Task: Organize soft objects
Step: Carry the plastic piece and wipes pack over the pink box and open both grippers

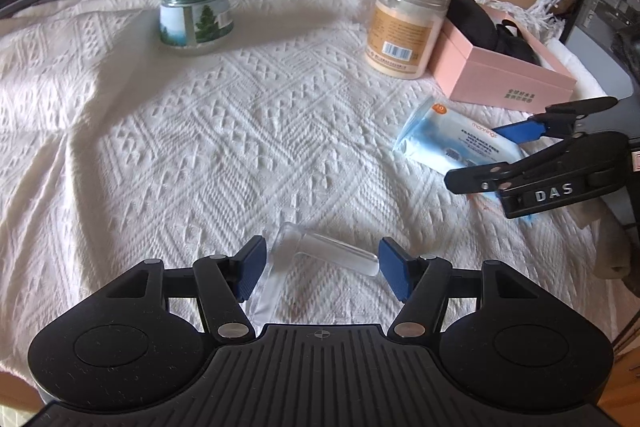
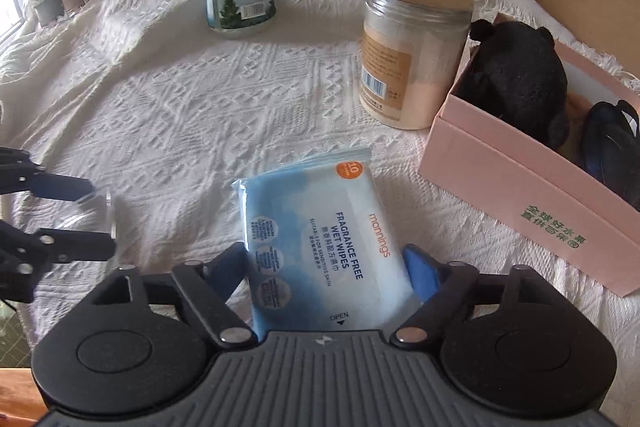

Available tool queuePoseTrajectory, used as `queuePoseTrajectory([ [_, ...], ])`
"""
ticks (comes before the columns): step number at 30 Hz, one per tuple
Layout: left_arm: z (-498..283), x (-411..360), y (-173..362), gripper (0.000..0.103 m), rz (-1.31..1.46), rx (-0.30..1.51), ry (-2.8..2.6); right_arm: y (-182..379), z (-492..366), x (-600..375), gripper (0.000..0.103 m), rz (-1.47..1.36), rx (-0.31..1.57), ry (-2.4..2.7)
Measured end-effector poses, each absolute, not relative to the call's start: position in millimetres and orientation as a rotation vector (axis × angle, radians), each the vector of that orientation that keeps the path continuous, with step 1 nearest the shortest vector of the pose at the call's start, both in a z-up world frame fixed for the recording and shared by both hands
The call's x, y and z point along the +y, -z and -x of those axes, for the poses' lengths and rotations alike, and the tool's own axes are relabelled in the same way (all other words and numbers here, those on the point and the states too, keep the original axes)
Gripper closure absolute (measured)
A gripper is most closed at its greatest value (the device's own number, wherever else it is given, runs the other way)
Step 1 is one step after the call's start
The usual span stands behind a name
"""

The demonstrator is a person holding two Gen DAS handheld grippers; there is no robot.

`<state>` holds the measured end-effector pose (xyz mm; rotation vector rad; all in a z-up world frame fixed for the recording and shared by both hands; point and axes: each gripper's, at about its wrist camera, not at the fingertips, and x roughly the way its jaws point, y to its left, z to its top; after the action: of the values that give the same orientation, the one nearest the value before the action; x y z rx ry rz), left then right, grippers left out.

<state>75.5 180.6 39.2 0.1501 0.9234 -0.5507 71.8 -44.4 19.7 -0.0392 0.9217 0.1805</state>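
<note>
Closing my right gripper (image 2: pixel 326 271) around the wipes (image 2: pixel 320 239), pads maybe touching. Left gripper (image 1: pixel 320 267) gapes; plush (image 2: pixel 516 75) already in box (image 2: pixel 520 195).

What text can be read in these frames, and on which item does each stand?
"mannings", "FRAGRANCE FREE WET WIPES", "10", "OPEN": wet wipes pack.
"DAS": right hand-held gripper.
Green Chinese characters: pink box, not read.
Labels on green-lidded jar and tan-labelled jar: too small.

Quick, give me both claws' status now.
Left claw: open, a clear plastic piece lies between its pads, not pinched.
Right claw: around the wet wipes pack; grip cannot be told.
</note>
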Motion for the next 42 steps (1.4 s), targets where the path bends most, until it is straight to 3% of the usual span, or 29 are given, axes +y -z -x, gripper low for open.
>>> queuePoseTrajectory([
  [10, -80, 127, -56, 0.036, -0.194, 0.885, 0.732, -70, -19, -88, 0.027, -0.034, 0.847, -0.087],
  [17, -103, 56, -106, 0.036, -0.21, 0.754, 0.917, -119, 9, -147, 0.028, -0.084, 0.749, 0.082],
  [22, -139, -4, -140, 0.036, -0.174, 0.663, 0.98, -160, 6, -182, 0.028, -0.067, 0.637, 0.206],
  [27, -178, -62, -132, 0.035, -0.073, 0.639, 0.968, -190, -26, -217, 0.028, -0.082, 0.554, 0.282],
  [32, -202, -112, -86, 0.037, -0.154, 0.769, 0.91, -190, -81, -239, 0.028, -0.125, 0.565, 0.292],
  [34, -199, -120, -77, 0.055, -0.227, 0.743, 0.882, -179, -104, -235, 0.028, -0.115, 0.596, 0.273],
  [35, -199, -121, -74, 0.058, -0.24, 0.744, 0.876, -174, -113, -234, 0.028, -0.119, 0.61, 0.264],
  [42, -184, -94, -93, 0.058, -0.253, 0.669, 0.923, -138, -155, -237, 0.028, -0.13, 0.685, 0.236],
])
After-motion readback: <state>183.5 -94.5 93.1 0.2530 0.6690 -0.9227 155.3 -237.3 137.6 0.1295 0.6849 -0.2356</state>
